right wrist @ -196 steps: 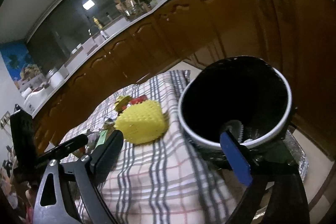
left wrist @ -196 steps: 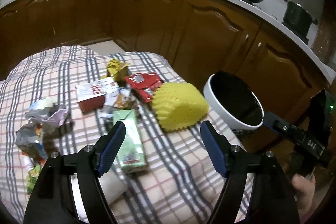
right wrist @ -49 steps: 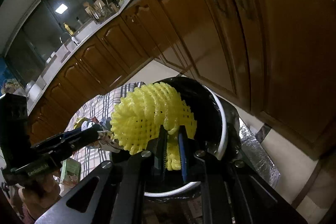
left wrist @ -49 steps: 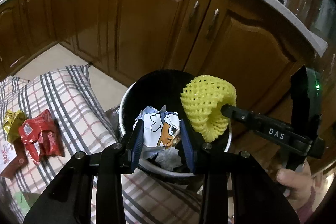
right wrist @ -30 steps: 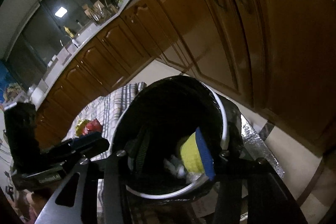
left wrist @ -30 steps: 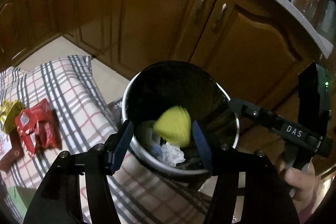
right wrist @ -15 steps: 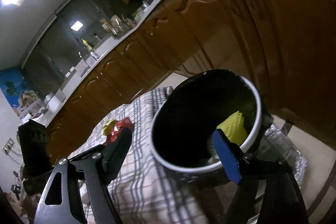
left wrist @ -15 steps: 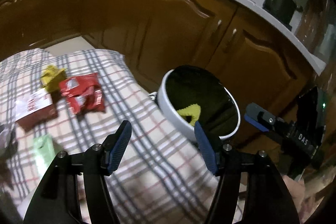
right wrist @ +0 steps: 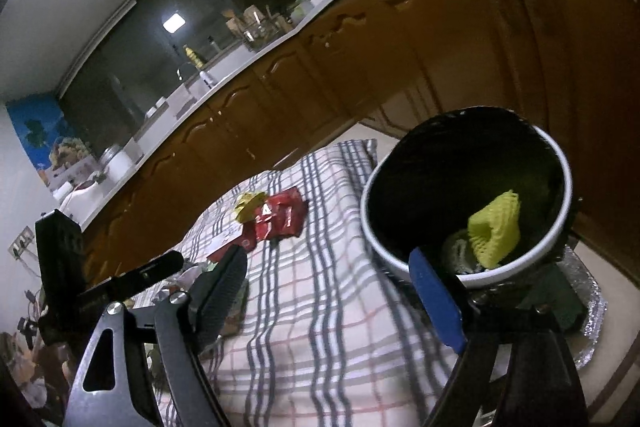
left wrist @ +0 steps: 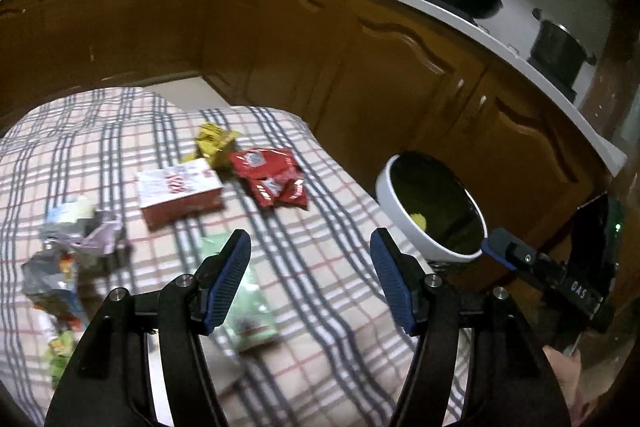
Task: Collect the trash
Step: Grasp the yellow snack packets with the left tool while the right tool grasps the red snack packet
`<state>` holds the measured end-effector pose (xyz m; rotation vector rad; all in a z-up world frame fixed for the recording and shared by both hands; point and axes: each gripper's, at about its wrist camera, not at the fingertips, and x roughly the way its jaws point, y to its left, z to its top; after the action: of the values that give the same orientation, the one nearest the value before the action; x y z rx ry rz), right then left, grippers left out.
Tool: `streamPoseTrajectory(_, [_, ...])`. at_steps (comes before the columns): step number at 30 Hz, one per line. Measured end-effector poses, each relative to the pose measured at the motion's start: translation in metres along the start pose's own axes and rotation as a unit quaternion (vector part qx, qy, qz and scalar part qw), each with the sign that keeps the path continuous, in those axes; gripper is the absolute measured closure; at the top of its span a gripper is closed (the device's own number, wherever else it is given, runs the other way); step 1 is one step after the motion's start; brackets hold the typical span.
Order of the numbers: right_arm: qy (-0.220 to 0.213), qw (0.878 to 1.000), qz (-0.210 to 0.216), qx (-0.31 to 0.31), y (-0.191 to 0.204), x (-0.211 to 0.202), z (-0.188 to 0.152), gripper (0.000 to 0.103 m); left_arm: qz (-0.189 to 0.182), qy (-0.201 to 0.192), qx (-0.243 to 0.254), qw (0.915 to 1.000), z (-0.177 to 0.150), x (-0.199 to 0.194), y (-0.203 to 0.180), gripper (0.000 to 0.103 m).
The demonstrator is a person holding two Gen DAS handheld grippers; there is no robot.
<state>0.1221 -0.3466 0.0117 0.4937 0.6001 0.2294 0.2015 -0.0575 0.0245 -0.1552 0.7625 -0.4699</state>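
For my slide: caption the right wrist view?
Open right tool beside bin holding yellow foam net.

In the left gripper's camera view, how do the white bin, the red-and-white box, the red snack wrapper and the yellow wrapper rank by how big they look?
Largest to smallest as they appear:
1. white bin
2. red-and-white box and red snack wrapper: too alike to rank, and the box lies nearer the camera
3. yellow wrapper, farthest away, so it may look smaller than it is
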Motion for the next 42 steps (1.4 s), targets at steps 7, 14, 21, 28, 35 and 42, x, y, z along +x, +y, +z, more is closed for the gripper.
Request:
streamPoseTrajectory(7, [0.019, 1.0, 0.003, -0.014, 0.019, 0.018, -0.002, 0.018, 0.01, -0.001, -0.012, 0.9999, 0.002, -0.008, 0.02, 0.04])
streamPoseTrajectory(14, [0.034, 0.999, 0.009, -0.028, 0.035, 0.035, 0.0, 0.018, 0.029, -0.003, -0.01, 0.9995, 0.01, -0.009, 0.035, 0.04])
streamPoseTrajectory(21, [0.046, 0.998, 0.028, -0.043, 0.05, 0.056, 0.011, 0.018, 0.048, 0.007, -0.006, 0.9988, 0.029, 0.002, 0.054, 0.04])
streamPoseTrajectory(28, [0.071, 0.995, 0.039, -0.059, 0.064, 0.092, 0.03, 0.033, 0.048, 0.025, -0.007, 0.9985, 0.062, 0.026, 0.07, 0.04])
streamPoseTrajectory(35, [0.109, 0.992, 0.032, -0.054, 0.062, 0.136, 0.043, 0.045, 0.046, 0.063, -0.001, 0.997, 0.087, 0.068, 0.079, 0.04])
streamPoseTrajectory(42, [0.15, 0.987, 0.021, -0.049, 0.054, 0.181, 0.041, 0.049, 0.054, 0.104, -0.007, 0.9931, 0.097, 0.117, 0.095, 0.045])
